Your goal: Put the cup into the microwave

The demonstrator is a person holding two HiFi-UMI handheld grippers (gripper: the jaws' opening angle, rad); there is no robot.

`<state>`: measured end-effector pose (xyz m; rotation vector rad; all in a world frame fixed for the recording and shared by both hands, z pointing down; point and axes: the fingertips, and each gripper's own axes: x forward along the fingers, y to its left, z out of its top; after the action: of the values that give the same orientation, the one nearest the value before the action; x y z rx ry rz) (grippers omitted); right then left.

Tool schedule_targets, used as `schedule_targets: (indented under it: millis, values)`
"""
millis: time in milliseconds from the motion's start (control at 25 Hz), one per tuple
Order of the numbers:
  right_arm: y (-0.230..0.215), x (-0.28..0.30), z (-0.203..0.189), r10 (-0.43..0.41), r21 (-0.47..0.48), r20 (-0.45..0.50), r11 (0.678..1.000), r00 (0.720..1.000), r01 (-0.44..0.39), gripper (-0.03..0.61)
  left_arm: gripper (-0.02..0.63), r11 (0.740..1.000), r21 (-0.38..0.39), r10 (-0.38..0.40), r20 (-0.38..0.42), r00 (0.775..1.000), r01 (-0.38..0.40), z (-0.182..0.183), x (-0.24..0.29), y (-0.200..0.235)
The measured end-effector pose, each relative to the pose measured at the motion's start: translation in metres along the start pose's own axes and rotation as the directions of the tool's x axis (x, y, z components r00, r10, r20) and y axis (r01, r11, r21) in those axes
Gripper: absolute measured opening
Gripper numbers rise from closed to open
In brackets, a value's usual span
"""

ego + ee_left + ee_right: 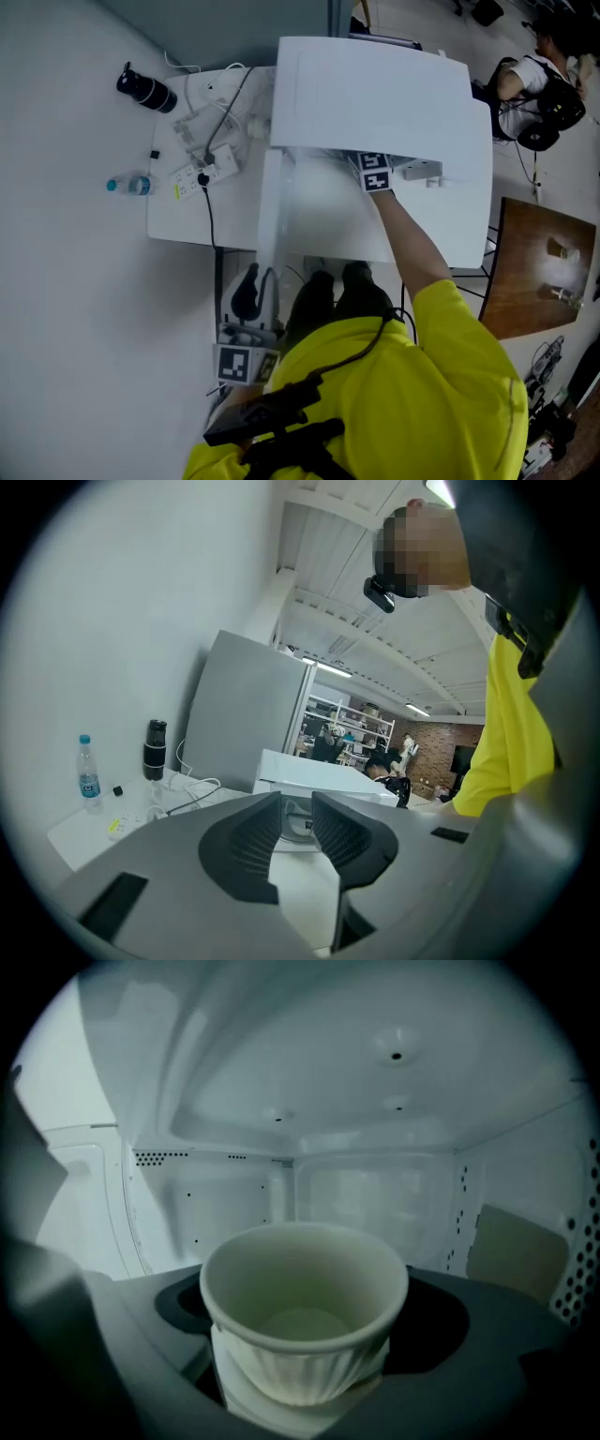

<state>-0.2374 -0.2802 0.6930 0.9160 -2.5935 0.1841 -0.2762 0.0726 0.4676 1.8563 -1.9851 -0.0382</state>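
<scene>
A white ribbed cup [305, 1312] sits upright between the jaws of my right gripper [305, 1340], which is shut on it. It is inside the white microwave cavity [375, 1194], above the floor. In the head view, the white microwave [375, 84] stands on a white table [178, 220] with its door [269, 211] swung open to the left. My right arm reaches into it, and only that gripper's marker cube [375, 172] shows. My left gripper [247, 298] hangs low by the table's front edge. It is empty, and its jaws [297, 803] are a narrow gap apart.
On the table left of the microwave lie a power strip [202, 171] with cables, a water bottle [128, 185] and a black flask [146, 89]. A brown wooden table [539, 272] stands to the right. A person [544, 84] sits at the far right.
</scene>
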Motion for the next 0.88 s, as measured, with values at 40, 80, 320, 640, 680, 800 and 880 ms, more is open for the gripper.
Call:
schedule_targets:
  millis: [40,80,320,640,680,800,880]
  values:
    - [0.001,-0.002,-0.001,-0.007,-0.011,0.008,1.000,1.000,0.007,0.534,0.097,1.000,0.009,0.000,0.012,1.000,0.000,0.002,0.002,0.000]
    - [0.001,-0.005,-0.003,-0.016,-0.011,0.015,1.000,1.000,0.016,0.550,0.097,1.000,0.012,-0.002,0.013,1.000,0.002,0.003,0.003,0.000]
    - [0.029,-0.063,-0.025,-0.005,0.085,-0.002,0.996,1.000,0.005,0.555,0.097,0.999,0.041,-0.018,0.070,0.997,0.016,0.020,0.011,-0.002]
    - [0.083,-0.201,0.006,0.126,0.257,0.066,0.956,0.990,-0.139,0.515,0.097,0.993,0.078,-0.096,0.105,0.990,0.088,0.034,0.012,-0.016]
    - [0.085,-0.219,0.024,0.135,0.264,0.103,0.951,0.985,-0.158,0.487,0.097,0.991,0.086,-0.109,0.103,0.989,0.100,0.034,0.013,-0.018]
    - [0.082,-0.274,0.081,0.122,0.248,0.227,0.952,0.966,-0.179,0.367,0.097,0.984,0.101,-0.153,0.076,0.985,0.145,0.032,0.014,-0.031]
    - [0.073,-0.310,0.114,0.076,0.232,0.304,0.961,0.950,-0.151,0.298,0.097,0.979,0.111,-0.181,0.085,0.980,0.171,0.036,0.015,-0.042]
